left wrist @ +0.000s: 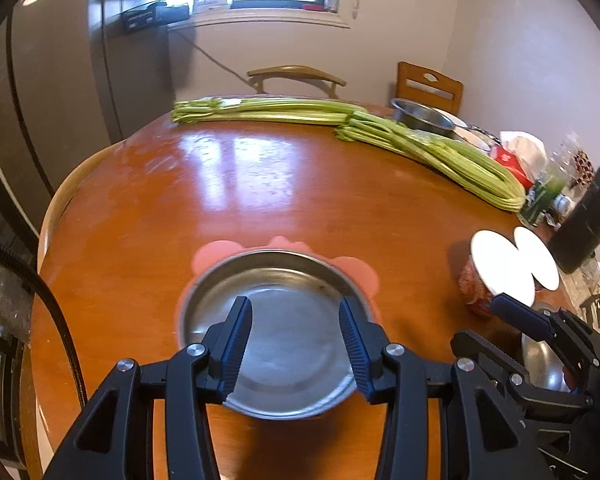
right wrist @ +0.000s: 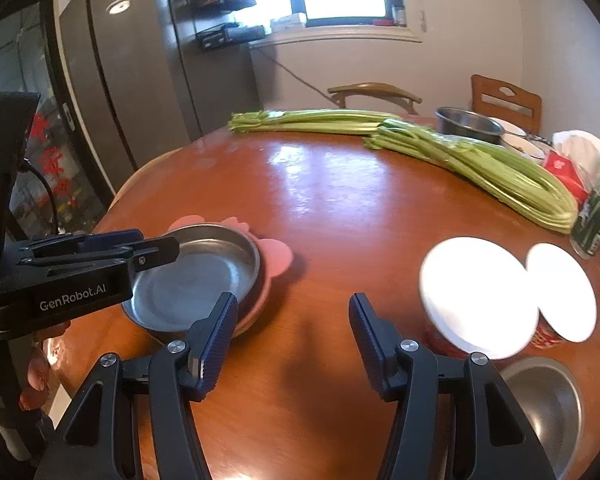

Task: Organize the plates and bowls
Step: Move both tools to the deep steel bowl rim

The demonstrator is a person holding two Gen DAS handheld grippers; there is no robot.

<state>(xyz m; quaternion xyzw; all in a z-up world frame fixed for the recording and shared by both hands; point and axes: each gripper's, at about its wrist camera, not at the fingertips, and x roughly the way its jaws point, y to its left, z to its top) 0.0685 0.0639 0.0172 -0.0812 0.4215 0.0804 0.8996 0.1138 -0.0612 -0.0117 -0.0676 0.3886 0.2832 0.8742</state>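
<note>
- One round wooden table (left wrist: 300, 184) carries everything here.
- One shallow steel plate (left wrist: 284, 292) lies near the front edge, on top of one pink mat (left wrist: 216, 254) with a wavy border.
- The left gripper (left wrist: 296, 312) hangs above this plate; its two blue fingers (left wrist: 236, 344) stand apart with nothing between them, so it is released and grasps nothing.
- The right gripper (right wrist: 292, 312) hangs over bare wood between the plate and the cups; its jaws are also spread and empty.
- Two red paper cups (right wrist: 476, 300) with white lids stand side by side on the right; the lids look to be touching.
- One steel bowl (right wrist: 548, 404) sits near the front right edge, just in front of the cups.
- One deeper steel bowl (right wrist: 466, 122) stands at the far side, and beside it two white bowls (right wrist: 520, 142), partly hidden.
- Two bundles of celery (right wrist: 460, 160) lie across the far half of the table.
- Two wooden chairs (right wrist: 504, 100) stand behind the table.
- One dark bottle (left wrist: 588, 220) stands at the right edge.
</note>
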